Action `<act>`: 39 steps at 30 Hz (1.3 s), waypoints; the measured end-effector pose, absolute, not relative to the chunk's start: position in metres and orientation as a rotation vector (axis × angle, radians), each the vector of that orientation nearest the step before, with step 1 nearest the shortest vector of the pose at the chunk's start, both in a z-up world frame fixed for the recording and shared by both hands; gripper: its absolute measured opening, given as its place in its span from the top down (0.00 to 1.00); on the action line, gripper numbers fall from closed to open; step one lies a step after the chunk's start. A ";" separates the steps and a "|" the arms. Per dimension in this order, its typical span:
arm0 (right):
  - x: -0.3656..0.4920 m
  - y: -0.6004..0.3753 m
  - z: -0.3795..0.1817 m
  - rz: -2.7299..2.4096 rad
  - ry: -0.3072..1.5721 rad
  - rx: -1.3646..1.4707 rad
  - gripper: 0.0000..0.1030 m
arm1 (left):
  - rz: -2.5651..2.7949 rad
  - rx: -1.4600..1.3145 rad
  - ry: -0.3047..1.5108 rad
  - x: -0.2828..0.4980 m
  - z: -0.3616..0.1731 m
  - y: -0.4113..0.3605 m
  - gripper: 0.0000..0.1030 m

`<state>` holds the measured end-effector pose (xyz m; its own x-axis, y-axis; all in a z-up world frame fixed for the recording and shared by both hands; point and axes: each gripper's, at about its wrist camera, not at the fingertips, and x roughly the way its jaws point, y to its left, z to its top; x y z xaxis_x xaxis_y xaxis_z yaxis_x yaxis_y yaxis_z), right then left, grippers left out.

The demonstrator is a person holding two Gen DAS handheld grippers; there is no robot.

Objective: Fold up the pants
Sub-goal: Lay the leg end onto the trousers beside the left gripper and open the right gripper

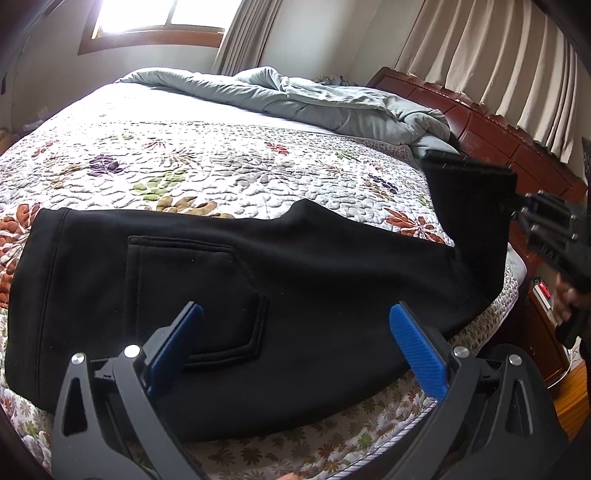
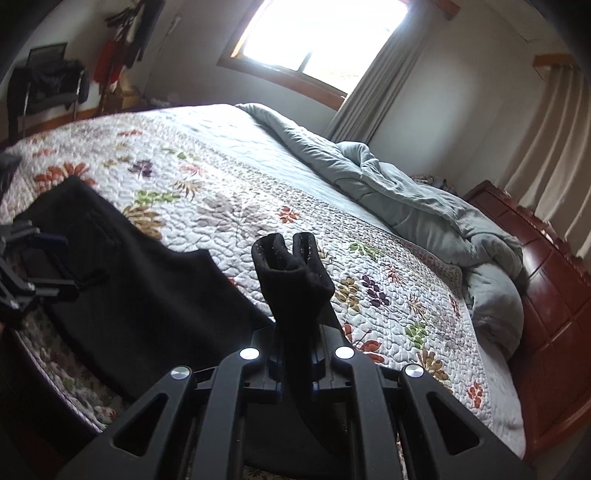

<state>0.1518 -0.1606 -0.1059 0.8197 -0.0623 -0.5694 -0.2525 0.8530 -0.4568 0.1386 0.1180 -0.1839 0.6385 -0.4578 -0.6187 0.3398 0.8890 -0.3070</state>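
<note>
A: Pants? Black, lying flat across the near edge of the bed, waist end to the left, back pocket facing up.

B: Leg end?

A: Lifted off the quilt on the right side. Right gripper has its fingers clamped tight on the cuffs; the hems stick up past the tips in the right wrist view.

B: Left gripper?

A: Fingers spread wide, holding nothing. It hovers over the seat area by the pocket; can't tell if it touches the fabric.

B: Step?

A: Looks like the lengthwise fold, legs going over toward the waistband. Barely started, I'd say.

B: Next move needs?

A: Probably carry the cuffs left across the pants and lay them flush with the waist edge. Left could pin the middle so the cloth doesn't drag.

B: Surroundings?

A: Grey duvet bunched at the far side, wooden headboard right, window behind.
</note>
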 end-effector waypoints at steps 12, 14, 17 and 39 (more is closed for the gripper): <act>0.149 -0.114 -0.181 0.124 0.641 -0.801 0.91 | -0.458 -0.183 0.755 0.140 -0.185 0.123 0.03; 0.146 -0.108 -0.192 0.128 0.637 -0.847 0.91 | -0.457 -0.184 0.757 0.140 -0.186 0.124 0.03; 0.143 -0.102 -0.203 0.129 0.628 -0.894 0.91 | -0.458 -0.186 0.760 0.140 -0.186 0.124 0.03; 0.105 -0.076 -0.272 0.213 0.557 -1.234 0.81 | -0.429 -0.214 0.787 0.143 -0.192 0.137 0.03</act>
